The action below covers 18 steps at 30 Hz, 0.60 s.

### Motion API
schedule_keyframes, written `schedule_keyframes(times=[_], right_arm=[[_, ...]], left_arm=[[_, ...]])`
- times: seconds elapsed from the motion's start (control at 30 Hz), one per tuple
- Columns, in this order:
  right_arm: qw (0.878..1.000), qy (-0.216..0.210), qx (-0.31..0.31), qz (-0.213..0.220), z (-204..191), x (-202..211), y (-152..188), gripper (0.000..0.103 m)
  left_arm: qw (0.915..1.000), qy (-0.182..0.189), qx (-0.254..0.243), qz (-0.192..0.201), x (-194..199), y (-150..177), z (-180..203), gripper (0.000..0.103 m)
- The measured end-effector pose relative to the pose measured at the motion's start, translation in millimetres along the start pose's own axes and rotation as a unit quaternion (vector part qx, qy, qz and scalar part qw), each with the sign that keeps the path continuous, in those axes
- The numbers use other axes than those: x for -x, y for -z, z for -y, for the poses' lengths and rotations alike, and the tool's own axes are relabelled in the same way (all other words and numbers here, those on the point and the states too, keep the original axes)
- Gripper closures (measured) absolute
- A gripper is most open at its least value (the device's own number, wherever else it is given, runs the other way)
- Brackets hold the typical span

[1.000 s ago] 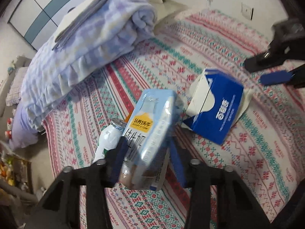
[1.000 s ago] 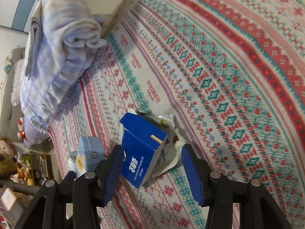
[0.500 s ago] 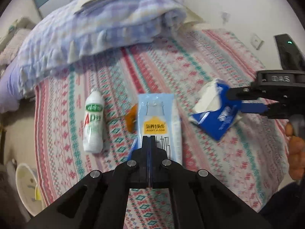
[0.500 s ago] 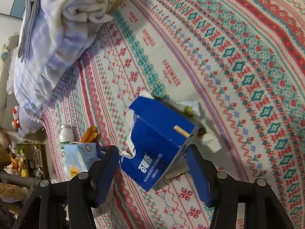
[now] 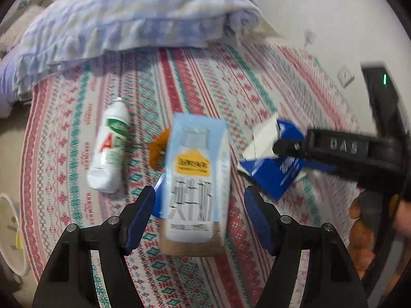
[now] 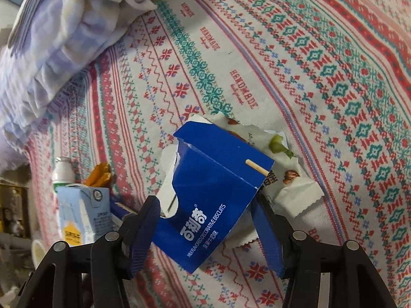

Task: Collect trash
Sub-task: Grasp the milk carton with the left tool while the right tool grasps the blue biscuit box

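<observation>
A light blue milk carton point(image 5: 196, 179) stands on the patterned bedspread point(image 5: 231, 77), blurred, between the spread fingers of my left gripper point(image 5: 200, 218), which is open. Whether the pads touch it is unclear. The carton point(image 6: 79, 213) also shows at the lower left of the right wrist view. A torn blue biscuit box point(image 6: 213, 192) lies on a white snack wrapper point(image 6: 290, 187). My right gripper point(image 6: 205, 236) is open, its fingers flanking the box's near end. The left wrist view shows the same box point(image 5: 272, 166) with the right gripper point(image 5: 295, 154) around it.
A white drink bottle point(image 5: 108, 148) lies left of the carton with orange peel point(image 5: 156, 148) between them. A folded lilac blanket point(image 5: 128, 18) fills the far end of the bed. A white bin point(image 5: 7, 231) sits off the bed's left edge. A person's hand point(image 5: 403, 218) is at the right.
My left gripper was shut in front of the carton half a second ago and has since opened, with the carton now between its fingers. My right gripper moved closer over the blue box.
</observation>
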State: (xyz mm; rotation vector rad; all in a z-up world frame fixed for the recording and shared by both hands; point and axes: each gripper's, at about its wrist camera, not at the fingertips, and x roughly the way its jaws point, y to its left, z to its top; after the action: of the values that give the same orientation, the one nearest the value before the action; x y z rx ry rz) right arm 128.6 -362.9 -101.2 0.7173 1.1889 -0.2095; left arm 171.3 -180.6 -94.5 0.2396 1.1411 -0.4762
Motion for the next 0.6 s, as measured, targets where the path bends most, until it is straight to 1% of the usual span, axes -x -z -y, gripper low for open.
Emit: schedule_keyframes(times=[0.03,0.07,0.1,0.17,0.2,0.23,0.33,0.43,0.53,0.6], right_arm=[[1.000,0.004,0.005,0.003,-2,0,0,0.039],[1.000,0.006,0.010,0.004,-4,-1,0,0.039],[1.000,0.008,0.014,0.005,-5,-2,0,0.040],[0.999,0.018,0.026,0.011,-8,-1,-1,0.056],[0.999,0.020,0.031,0.013,-8,0,-1,0.056],[0.999,0.017,0.037,0.014,-9,1,-1,0.059],[0.999,0.010,0.045,0.017,-10,8,0,0.062],[0.997,0.003,0.064,0.039,-15,24,3,0.063],[0.994,-0.005,0.085,0.071,-21,48,3,0.063],[0.992,-0.011,0.087,0.086,-20,58,3,0.063]], left_arm=[[0.9997,-0.020,-0.009,-0.004,-4,1,5,0.037],[0.9993,-0.036,-0.011,-0.006,-6,3,5,0.047],[0.9991,-0.041,-0.009,-0.003,-6,4,5,0.046],[0.9996,-0.024,0.001,0.012,0,8,1,0.047],[0.9997,-0.015,0.009,0.016,4,9,-2,0.047],[0.9996,-0.010,0.020,0.019,9,11,-6,0.047],[0.9986,0.012,0.044,0.027,20,15,-19,0.047],[0.9963,0.037,0.068,0.037,36,23,-35,0.047],[0.9938,0.045,0.089,0.050,55,33,-56,0.047],[0.9915,0.046,0.107,0.058,69,42,-75,0.047]])
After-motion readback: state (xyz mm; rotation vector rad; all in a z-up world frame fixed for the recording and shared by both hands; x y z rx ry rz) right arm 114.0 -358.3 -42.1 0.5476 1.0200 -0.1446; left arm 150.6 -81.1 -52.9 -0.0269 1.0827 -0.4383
